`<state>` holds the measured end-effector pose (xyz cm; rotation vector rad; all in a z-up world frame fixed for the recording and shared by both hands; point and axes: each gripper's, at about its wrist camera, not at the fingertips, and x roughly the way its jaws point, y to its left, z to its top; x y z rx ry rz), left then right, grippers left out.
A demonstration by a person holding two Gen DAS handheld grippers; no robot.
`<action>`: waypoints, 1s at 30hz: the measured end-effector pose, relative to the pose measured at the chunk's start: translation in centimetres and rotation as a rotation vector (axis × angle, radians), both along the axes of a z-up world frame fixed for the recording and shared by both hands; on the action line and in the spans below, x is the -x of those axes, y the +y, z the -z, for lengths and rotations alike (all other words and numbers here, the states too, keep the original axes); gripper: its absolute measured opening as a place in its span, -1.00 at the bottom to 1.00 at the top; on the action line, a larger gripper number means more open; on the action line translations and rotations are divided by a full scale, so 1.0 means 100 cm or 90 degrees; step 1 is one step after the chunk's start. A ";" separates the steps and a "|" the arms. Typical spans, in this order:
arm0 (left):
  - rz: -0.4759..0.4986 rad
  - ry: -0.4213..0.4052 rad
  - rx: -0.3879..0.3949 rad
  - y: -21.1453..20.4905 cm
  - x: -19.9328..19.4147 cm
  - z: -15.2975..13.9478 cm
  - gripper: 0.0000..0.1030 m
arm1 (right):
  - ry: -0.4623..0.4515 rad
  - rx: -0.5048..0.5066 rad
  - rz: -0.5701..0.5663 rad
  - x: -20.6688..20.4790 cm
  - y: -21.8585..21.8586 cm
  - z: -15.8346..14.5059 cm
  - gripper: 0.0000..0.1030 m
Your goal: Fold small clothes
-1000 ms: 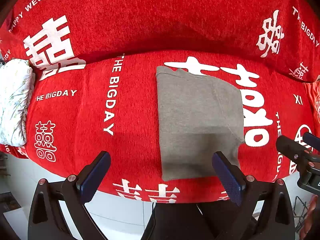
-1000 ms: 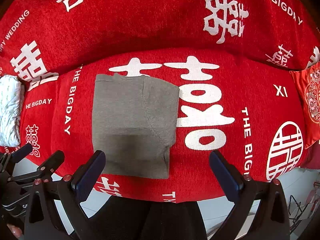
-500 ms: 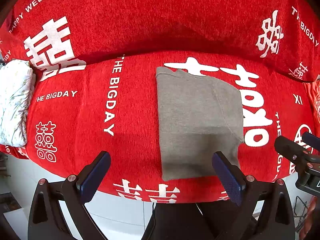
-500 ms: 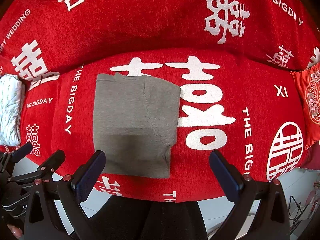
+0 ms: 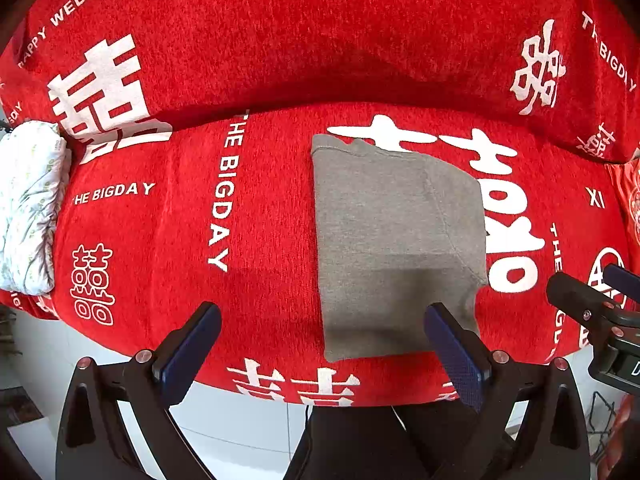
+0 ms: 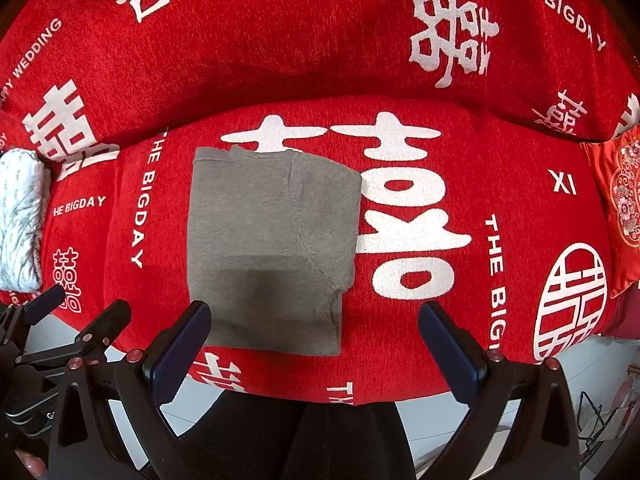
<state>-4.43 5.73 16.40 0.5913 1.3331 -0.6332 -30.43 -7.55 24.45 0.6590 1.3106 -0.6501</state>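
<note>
A grey garment (image 5: 396, 240) lies folded into a flat rectangle on the red sofa seat; it also shows in the right wrist view (image 6: 272, 248). My left gripper (image 5: 320, 344) is open and empty, held just in front of the sofa edge, its right finger over the garment's near right corner. My right gripper (image 6: 314, 340) is open and empty, its left finger by the garment's near left corner. Neither gripper touches the cloth. The right gripper's tip shows at the right edge of the left wrist view (image 5: 588, 304), and the left gripper at the lower left of the right wrist view (image 6: 72, 320).
The sofa cover (image 5: 160, 240) is red with white lettering. A white patterned cloth bundle (image 5: 28, 208) lies at the seat's left end. A red embroidered cushion (image 6: 620, 208) sits at the right end. White tiled floor (image 5: 240, 432) is below the seat's front edge.
</note>
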 end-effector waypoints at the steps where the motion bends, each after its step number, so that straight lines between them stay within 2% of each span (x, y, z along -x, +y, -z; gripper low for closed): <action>1: 0.000 -0.001 0.000 0.000 0.000 -0.001 0.97 | 0.000 0.000 0.000 0.000 0.000 0.000 1.00; 30: -0.009 -0.027 -0.005 0.005 0.001 -0.005 0.97 | -0.001 -0.001 0.000 0.001 0.002 0.000 1.00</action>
